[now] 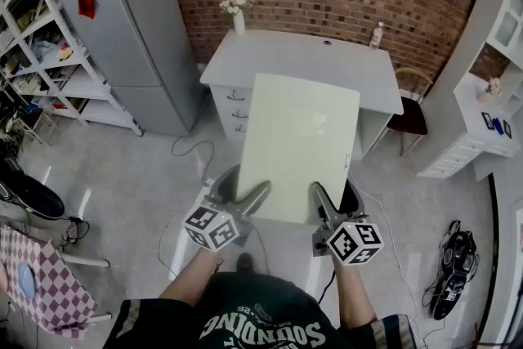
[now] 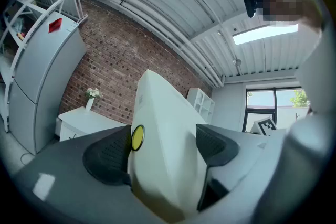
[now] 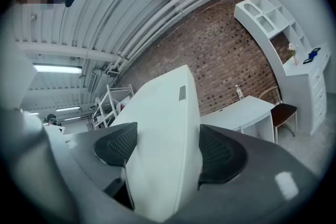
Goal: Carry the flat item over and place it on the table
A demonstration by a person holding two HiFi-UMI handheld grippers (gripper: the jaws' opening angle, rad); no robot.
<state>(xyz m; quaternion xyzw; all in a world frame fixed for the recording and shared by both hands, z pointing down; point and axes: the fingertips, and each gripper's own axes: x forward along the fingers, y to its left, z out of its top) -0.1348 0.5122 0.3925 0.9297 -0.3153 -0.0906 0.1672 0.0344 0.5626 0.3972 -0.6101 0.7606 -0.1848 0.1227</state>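
The print on the person's dark shirt (image 1: 261,331) sat upside down in the head view and seemed to read "SOUNDING". A small grey label (image 3: 182,93) on the board's edge and a pale sticker near the top of the fridge (image 1: 139,45) were too small to read. A plain round yellow dot (image 2: 137,137) showed where the board met one pad of the left tongs.

The board (image 1: 298,147), flat, pale and rectangular, was off the ground and roughly level, stretching from the person toward the table (image 1: 327,57). In the head view its far end covered the table's front edge, but both gripper views showed the table further ahead, so the board had not been set down. Most of the tabletop was bare, with a vase of flowers (image 1: 236,12) at its back left corner and a bottle (image 1: 377,35) at its back right corner. A chair (image 1: 409,114) stood off the table's right end, the fridge off its left, and a cable (image 1: 192,147) trailed over the open floor (image 1: 139,176) between.

The left tongs (image 1: 255,196) gripped the board's near edge by its left corner, and the right tongs (image 1: 320,199) by its right corner. Each pair stood spread wide, with its dark pads pressed against the board's two faces.
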